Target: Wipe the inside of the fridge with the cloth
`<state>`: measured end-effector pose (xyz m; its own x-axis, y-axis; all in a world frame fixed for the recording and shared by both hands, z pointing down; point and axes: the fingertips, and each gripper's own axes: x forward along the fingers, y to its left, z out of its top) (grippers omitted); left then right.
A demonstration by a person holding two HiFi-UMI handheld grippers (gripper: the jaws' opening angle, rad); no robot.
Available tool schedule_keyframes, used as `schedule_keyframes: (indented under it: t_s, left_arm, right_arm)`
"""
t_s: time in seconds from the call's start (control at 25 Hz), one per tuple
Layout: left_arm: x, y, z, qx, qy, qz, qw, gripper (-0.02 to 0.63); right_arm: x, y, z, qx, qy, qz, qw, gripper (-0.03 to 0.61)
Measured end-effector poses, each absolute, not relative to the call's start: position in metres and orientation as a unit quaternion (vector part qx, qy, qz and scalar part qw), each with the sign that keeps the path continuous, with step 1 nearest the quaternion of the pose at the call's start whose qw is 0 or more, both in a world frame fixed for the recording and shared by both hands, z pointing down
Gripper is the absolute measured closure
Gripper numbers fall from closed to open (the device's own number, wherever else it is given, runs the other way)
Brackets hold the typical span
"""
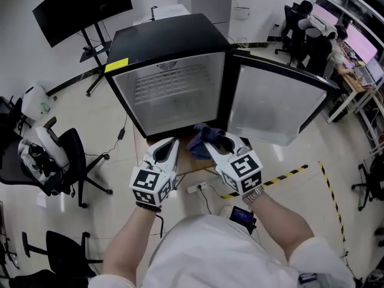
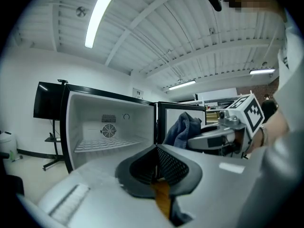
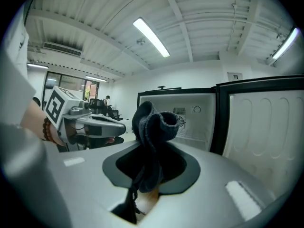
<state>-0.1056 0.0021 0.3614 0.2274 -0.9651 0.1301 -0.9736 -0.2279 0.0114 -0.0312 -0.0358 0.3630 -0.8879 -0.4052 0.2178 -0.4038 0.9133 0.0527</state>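
Note:
A small black fridge (image 1: 168, 38) stands open, its white inside (image 1: 174, 92) holding a wire shelf (image 1: 170, 81); the door (image 1: 273, 104) swings out to the right. My right gripper (image 1: 207, 141) hangs in front of the opening, shut on a dark blue cloth (image 1: 202, 138) that bunches up out of its jaws (image 3: 153, 122). The left gripper (image 1: 170, 147) is beside it to the left, shut with nothing in it. In the left gripper view the pads (image 2: 164, 163) meet, and the fridge's inside (image 2: 107, 127), the cloth (image 2: 183, 128) and the right gripper (image 2: 221, 134) lie ahead.
A black monitor on a stand (image 1: 81, 5) is behind the fridge to the left. Office chairs (image 1: 63, 161) crowd the left side. A power strip (image 1: 197, 188) and yellow-black floor tape (image 1: 291, 174) lie below the fridge. People sit at desks at the far right (image 1: 312, 32).

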Motion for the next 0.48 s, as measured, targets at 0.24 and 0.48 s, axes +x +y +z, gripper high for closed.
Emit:
schedule_keyframes:
  t_s: [0.24,0.48]
  left_arm:
    - [-0.113,0.026,0.346,0.782,-0.621,0.044,0.024,0.611]
    - [-0.112,0.036,0.340,0.787,-0.615,0.051,0.011,0.611]
  right_arm:
    - [-0.046,-0.016,0.350,0.203,-0.974,-0.003,0.095,0.495]
    - [-0.052,-0.004,0.345,0.201,-0.975,-0.007,0.091,0.495]
